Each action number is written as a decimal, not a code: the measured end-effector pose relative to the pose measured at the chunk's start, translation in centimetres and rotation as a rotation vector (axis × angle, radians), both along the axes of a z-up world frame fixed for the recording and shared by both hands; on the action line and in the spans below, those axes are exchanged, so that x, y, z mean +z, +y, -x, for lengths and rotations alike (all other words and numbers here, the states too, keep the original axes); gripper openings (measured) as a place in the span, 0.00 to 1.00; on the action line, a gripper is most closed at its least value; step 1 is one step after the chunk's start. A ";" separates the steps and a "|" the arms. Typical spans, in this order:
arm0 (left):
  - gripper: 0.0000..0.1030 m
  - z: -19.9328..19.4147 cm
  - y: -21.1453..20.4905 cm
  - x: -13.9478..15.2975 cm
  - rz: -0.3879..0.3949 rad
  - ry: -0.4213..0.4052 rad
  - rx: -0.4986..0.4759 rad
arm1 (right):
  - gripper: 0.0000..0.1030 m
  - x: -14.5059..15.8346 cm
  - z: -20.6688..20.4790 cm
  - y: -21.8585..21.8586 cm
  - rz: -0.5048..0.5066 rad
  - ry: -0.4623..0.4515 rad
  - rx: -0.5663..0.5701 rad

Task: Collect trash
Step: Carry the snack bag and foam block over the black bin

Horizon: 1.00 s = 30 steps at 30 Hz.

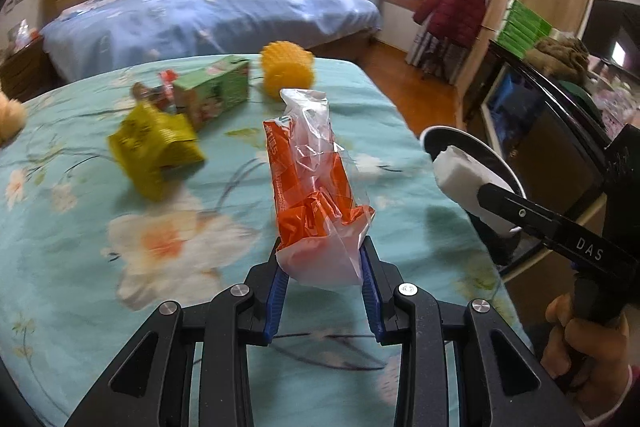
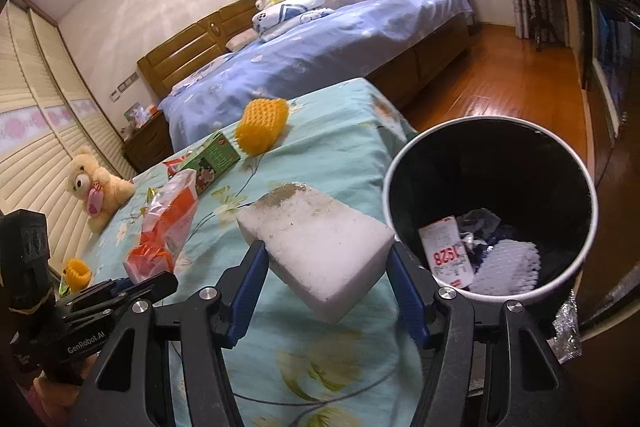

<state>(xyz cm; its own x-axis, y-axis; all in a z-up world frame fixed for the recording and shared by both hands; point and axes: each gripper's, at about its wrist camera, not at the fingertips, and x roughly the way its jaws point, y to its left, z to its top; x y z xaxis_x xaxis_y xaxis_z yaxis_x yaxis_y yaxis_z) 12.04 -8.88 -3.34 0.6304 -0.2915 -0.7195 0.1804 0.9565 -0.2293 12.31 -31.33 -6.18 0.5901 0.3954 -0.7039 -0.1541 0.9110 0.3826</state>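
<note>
Gripping an orange-and-clear plastic wrapper between narrow-set pads of the left gripper, clamping a white foam block in the half-wide right gripper, black bin just right of it.

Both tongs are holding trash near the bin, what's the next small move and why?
Probably carry the right tongs a little further right, over the black bin, then let go. They grip the white foam block, which hangs just beside the rim, above the floral cover. The left tongs hold the orange plastic bag farther off.
</note>
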 end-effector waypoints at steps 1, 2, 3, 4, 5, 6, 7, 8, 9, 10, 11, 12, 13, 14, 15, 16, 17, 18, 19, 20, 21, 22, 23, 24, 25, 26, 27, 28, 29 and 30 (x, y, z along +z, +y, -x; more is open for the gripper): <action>0.31 -0.3 -0.2 -0.1 0.001 0.001 -0.007 | 0.60 0.0 0.1 -0.3 0.000 -0.001 -0.008; 0.31 -0.5 -0.5 -0.1 0.001 0.002 -0.017 | 0.60 0.1 0.2 -0.7 0.001 -0.002 -0.018; 0.31 -0.7 -0.8 -0.1 0.001 0.003 -0.022 | 0.60 0.1 0.2 -0.9 0.002 -0.003 -0.025; 0.31 -0.8 -1.1 -0.1 0.001 0.003 -0.028 | 0.60 0.2 0.3 -1.3 0.002 -0.002 -0.032; 0.31 -1.0 -1.3 0.0 0.002 0.004 -0.037 | 0.60 0.2 0.3 -1.6 0.004 -0.002 -0.040; 0.31 -1.1 -1.7 0.0 0.001 0.004 -0.042 | 0.60 0.2 0.3 -1.9 0.006 -0.003 -0.049; 0.31 -1.4 -1.9 -0.1 0.001 0.004 -0.049 | 0.60 0.2 0.4 -2.2 0.009 -0.003 -0.055; 0.31 -1.5 -2.2 -0.1 0.001 0.004 -0.055 | 0.60 0.2 0.4 -2.5 0.011 -0.003 -0.062; 0.31 -1.7 -2.7 -0.1 0.001 0.005 -0.059 | 0.60 0.2 0.4 -2.8 0.012 -0.001 -0.071; 0.31 -1.9 -2.9 -0.1 0.002 0.005 -0.064 | 0.60 0.2 0.4 -3.2 0.014 0.000 -0.079; 0.31 -2.1 -3.2 -0.2 0.003 0.006 -0.070 | 0.60 0.2 0.4 -3.4 0.017 0.001 -0.084; 0.31 -2.3 -3.5 -0.2 0.002 0.007 -0.076 | 0.60 0.2 0.4 -3.7 0.019 0.001 -0.092; 0.31 -2.5 -3.8 -0.2 0.002 0.008 -0.082 | 0.60 0.2 0.4 -4.1 0.021 0.002 -0.101; 0.31 -2.5 -4.4 -0.3 0.002 0.009 -0.086 | 0.60 0.2 0.4 -4.3 0.022 0.002 -0.106; 0.31 -2.7 -4.6 -0.4 0.002 0.011 -0.092 | 0.60 0.2 0.4 -4.6 0.024 0.001 -0.114; 0.31 -2.8 -5.0 -0.4 0.002 0.013 -0.097 | 0.60 0.2 0.3 -4.9 0.026 0.002 -0.118; 0.31 -3.0 -5.3 -0.4 0.002 0.013 -0.103 | 0.60 0.2 0.3 -5.1 0.027 0.003 -0.125; 0.31 -3.2 -5.6 -0.4 0.002 0.013 -0.110 | 0.60 0.2 0.3 -5.4 0.031 0.004 -0.134; 0.31 -3.2 -5.9 -0.3 0.001 0.012 -0.113 | 0.60 0.2 0.3 -5.7 0.032 0.005 -0.139; 0.31 -3.5 -6.3 -0.2 0.001 0.012 -0.122 | 0.60 0.2 0.2 -5.9 0.033 0.007 -0.145; 0.31 -3.6 -6.5 -0.3 0.001 0.011 -0.127 | 0.60 0.1 0.2 -6.2 0.035 0.009 -0.153; 0.31 -3.8 -6.8 -0.2 -0.001 0.010 -0.134 | 0.60 0.1 0.1 -6.5 0.036 0.012 -0.159; 0.31 -4.1 -7.1 -0.2 -0.003 0.009 -0.142 | 0.60 0.0 0.0 -6.8 0.037 0.016 -0.167; 0.31 -4.4 -7.5 -0.2 -0.004 0.010 -0.149 | 0.60 0.0 -0.1 -7.0 0.038 0.019 -0.173; 0.31 -4.7 -7.8 -0.2 -0.004 0.012 -0.157 | 0.60 -0.1 -0.2 -7.3 0.041 0.022 -0.180; 0.31 -5.0 -8.3 -0.2 -0.004 0.014 -0.166 | 0.60 -0.2 -0.3 -7.6 0.042 0.026 -0.185; 0.31 -5.3 -8.6 -0.2 -0.004 0.015 -0.173 | 0.60 -0.3 -0.4 -7.9 0.044 0.028 -0.191; 0.31 -5.4 -8.9 -0.1 -0.004 0.016 -0.177 | 0.60 -0.3 -0.5 -8.1 0.047 0.031 -0.196; 0.31 -5.6 -9.3 -0.1 -0.004 0.018 -0.187 | 0.60 -0.4 -0.7 -8.5 0.052 0.034 -0.204; 0.31 -5.9 -9.7 -0.2 -0.005 0.019 -0.195 | 0.60 -0.4 -0.7 -8.7 0.053 0.035 -0.208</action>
